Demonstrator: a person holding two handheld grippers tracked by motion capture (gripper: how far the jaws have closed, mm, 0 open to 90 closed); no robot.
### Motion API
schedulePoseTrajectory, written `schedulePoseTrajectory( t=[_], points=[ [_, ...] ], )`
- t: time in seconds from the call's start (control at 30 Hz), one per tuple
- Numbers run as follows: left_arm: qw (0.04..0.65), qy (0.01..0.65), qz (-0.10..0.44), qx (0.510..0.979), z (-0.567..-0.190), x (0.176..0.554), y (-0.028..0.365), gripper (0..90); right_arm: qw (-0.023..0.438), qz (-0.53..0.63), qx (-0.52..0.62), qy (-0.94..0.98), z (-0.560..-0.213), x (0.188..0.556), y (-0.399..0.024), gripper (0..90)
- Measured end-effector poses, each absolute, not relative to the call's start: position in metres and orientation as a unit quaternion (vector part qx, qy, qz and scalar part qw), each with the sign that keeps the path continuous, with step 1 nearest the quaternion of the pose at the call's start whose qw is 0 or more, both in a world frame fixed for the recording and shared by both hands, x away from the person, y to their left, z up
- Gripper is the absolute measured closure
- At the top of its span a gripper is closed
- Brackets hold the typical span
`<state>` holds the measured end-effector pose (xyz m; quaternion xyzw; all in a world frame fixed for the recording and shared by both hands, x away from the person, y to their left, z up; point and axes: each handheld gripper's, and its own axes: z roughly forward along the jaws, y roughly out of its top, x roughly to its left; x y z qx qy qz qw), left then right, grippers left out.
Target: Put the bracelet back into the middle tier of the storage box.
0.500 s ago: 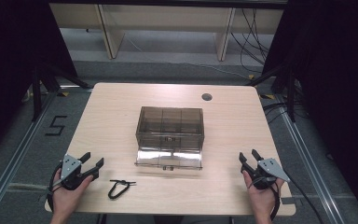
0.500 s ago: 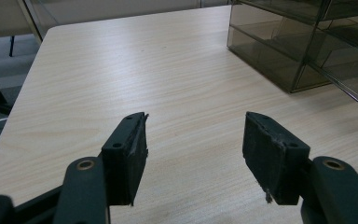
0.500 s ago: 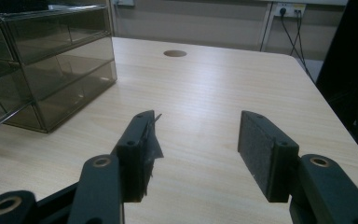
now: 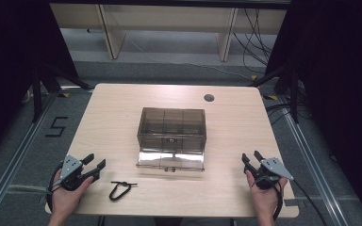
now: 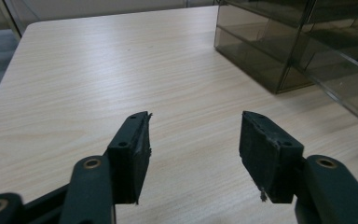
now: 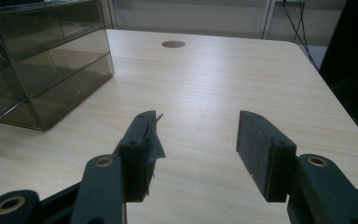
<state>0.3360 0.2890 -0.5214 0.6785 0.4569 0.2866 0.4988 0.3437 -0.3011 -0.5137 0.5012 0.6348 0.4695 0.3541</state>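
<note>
From the high view, a pale wood-grain table (image 4: 122, 117) is standing on grey floor, dark curtains flanking it. The smoky clear drawer box (image 4: 171, 127) is sitting mid-table, its low drawer pulled out. A black cord (image 4: 120, 189) is lying just beside the left gripper (image 4: 94, 165); the right gripper (image 4: 250, 157) is resting well apart, jaws spread.

Along the left gripper view, worn black pads (image 5: 135, 149) are standing apart over bare wood, the box (image 5: 298, 42) cut off at right.

Along the right gripper view, frayed pads (image 6: 142, 149) are gaping, empty; a round hole (image 6: 173, 44) is showing beyond.
</note>
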Motion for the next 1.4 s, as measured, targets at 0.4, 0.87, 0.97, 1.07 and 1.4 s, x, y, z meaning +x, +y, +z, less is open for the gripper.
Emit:
schedulePoseTrajectory(
  t=[0.4, 0.87, 0.97, 1.07, 1.4],
  points=[
    [0.49, 0.399, 0.192, 0.751, -0.468, 0.342, 0.28, 41.8, 0.346, 0.468, 0.51, 0.634, -0.513, 0.343, -0.303, 49.3],
    [0.281, 0.317, 0.107, 0.9, -0.447, 0.354, 0.238, 38.2, 0.341, 0.477, 0.499, 0.638, -0.514, 0.344, -0.302, 48.7],
    [0.263, 0.291, 0.1, 0.915, -0.445, 0.355, 0.231, 42.5, 0.337, 0.477, 0.502, 0.638, -0.514, 0.345, -0.302, 48.6],
    [0.235, 0.269, 0.066, 0.932, -0.445, 0.356, 0.225, 46.7, 0.335, 0.476, 0.506, 0.637, -0.513, 0.344, -0.302, 48.6],
    [0.159, 0.224, 0.031, 0.961, -0.46, 0.36, 0.204, 45.6, 0.337, 0.468, 0.506, 0.642, -0.513, 0.347, -0.303, 48.6]
  ],
)
